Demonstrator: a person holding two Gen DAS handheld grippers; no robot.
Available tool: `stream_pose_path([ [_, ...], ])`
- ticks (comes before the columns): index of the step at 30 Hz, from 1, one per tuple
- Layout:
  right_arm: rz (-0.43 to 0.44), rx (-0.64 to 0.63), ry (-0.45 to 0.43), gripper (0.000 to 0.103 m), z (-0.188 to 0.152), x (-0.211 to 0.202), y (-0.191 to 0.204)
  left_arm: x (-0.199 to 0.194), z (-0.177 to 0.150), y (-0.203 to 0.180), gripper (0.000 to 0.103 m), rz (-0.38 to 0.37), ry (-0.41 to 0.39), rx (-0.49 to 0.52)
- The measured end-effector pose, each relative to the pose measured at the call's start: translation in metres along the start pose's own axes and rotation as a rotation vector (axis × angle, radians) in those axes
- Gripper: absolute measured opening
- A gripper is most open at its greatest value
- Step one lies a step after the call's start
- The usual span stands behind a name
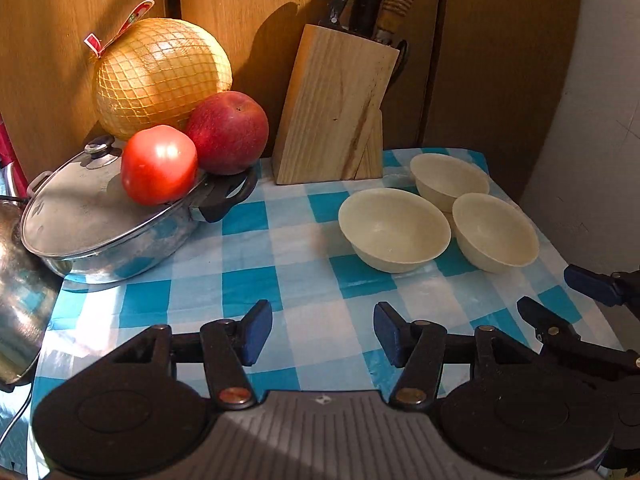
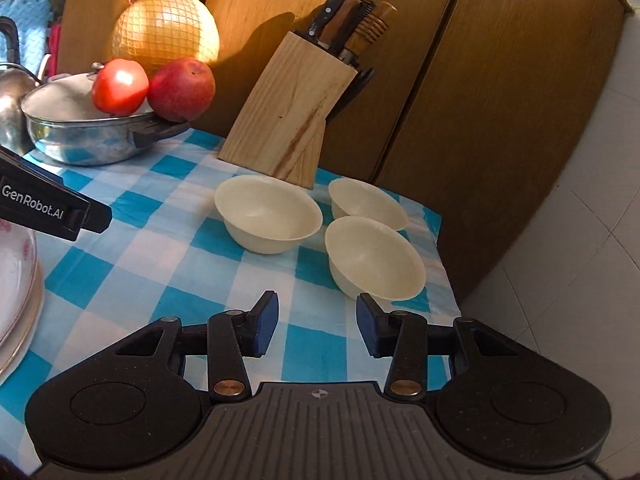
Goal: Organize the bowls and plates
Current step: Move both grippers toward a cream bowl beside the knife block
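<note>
Three cream bowls stand on the blue checked tablecloth (image 1: 248, 256): a left one (image 1: 394, 230) (image 2: 268, 214), a far one (image 1: 448, 180) (image 2: 366, 202) and a right one (image 1: 494, 232) (image 2: 374, 264). My left gripper (image 1: 323, 332) is open and empty, short of the left bowl. My right gripper (image 2: 317, 328) is open and empty, just short of the right bowl; it also shows in the left wrist view (image 1: 560, 296). Stacked plates (image 2: 16, 296) lie at the left edge of the right wrist view.
A wooden knife block (image 1: 336, 108) (image 2: 288, 116) stands behind the bowls against brown cabinet doors. A lidded steel pan (image 1: 104, 220) (image 2: 80, 128) at the left carries a tomato (image 1: 158, 164), an apple (image 1: 228, 132) and a netted pomelo (image 1: 160, 76). A kettle (image 2: 10, 96) is at far left. The table edge (image 2: 448, 264) drops off right.
</note>
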State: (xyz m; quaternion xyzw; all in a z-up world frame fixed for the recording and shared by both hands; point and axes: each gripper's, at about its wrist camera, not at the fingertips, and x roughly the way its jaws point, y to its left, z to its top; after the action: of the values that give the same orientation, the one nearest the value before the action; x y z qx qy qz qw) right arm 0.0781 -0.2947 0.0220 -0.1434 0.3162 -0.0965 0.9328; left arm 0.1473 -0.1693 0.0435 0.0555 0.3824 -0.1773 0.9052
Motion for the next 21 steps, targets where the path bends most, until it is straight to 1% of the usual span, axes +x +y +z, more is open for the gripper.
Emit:
stream_pose_path([
  [2,-0.006,0.003,-0.007,0.052,0.002,0.004,-0.005,0.005,0.007,-0.009,0.054,-0.006,-0.006,0.017],
  [10,-0.054,-0.007,-0.078,0.051,0.009,0.016,-0.022,0.023,0.023,-0.022,0.054,-0.03,0.007,0.036],
  [13,-0.079,-0.029,-0.109,0.051,0.01,0.022,-0.024,0.029,0.027,-0.026,0.054,-0.018,0.001,0.045],
  [17,-0.074,-0.002,-0.107,0.052,0.012,0.037,-0.035,0.04,0.03,-0.026,0.054,-0.02,0.021,0.036],
  [21,-0.075,0.048,-0.086,0.052,0.011,0.056,-0.051,0.051,0.029,-0.03,0.054,-0.012,0.042,0.05],
])
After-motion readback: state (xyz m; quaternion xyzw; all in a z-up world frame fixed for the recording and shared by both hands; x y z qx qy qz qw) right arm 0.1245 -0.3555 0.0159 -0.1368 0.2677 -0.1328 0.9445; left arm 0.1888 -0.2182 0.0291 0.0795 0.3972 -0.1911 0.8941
